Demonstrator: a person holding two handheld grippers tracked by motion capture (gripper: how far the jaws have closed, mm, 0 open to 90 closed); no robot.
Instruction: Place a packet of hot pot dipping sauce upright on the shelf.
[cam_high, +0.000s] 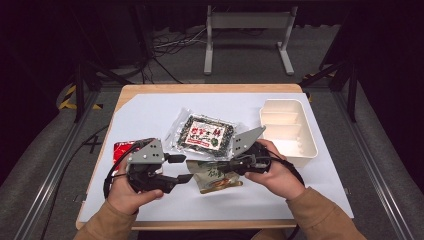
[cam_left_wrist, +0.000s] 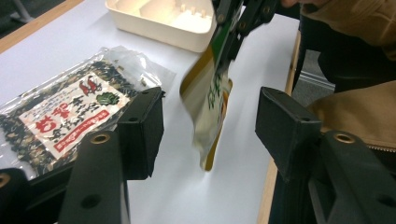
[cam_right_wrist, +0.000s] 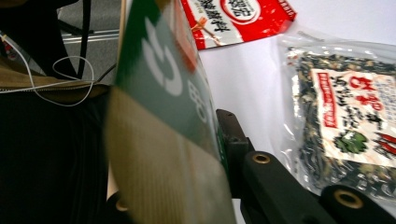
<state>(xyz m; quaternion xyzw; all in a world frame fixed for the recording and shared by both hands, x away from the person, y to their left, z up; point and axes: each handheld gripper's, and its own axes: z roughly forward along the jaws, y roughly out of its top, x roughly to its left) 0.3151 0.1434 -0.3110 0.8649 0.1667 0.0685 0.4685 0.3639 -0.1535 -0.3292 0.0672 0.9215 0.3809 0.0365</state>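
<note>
Right tool (cam_high: 231, 166), just right of centre in the lower half of the high view, has its jaws closed on one end of a flat green and tan snack pouch with a printed food picture (cam_high: 216, 176). In the left gripper view that pouch (cam_left_wrist: 208, 100) hangs from the jaws at the top centre of the frame, its long axis running down and slightly toward the lower left, with the free bottom corner close to or just touching the white sheet covering the table (cam_high: 150, 117); I cannot tell which. Pinching it by one short edge seems chosen so the body dangles clear and can be carried or passed on.

Left tool (cam_high: 183, 169), at the lower left of centre in the high view, holds nothing. Its jaws stand wide apart, one on each side of the hanging pouch in its own view, which reads as lining up to take or steady the lower end.

A clear bag of dark dried greens with a red and white label (cam_high: 204, 134) lies flat in the middle of the frame, above both tools. A red and white printed packet (cam_high: 121, 150) lies at the left, partly under the left tool. A cream plastic tray with dividers (cam_high: 289, 131) sits at the right, a likely destination.
</note>
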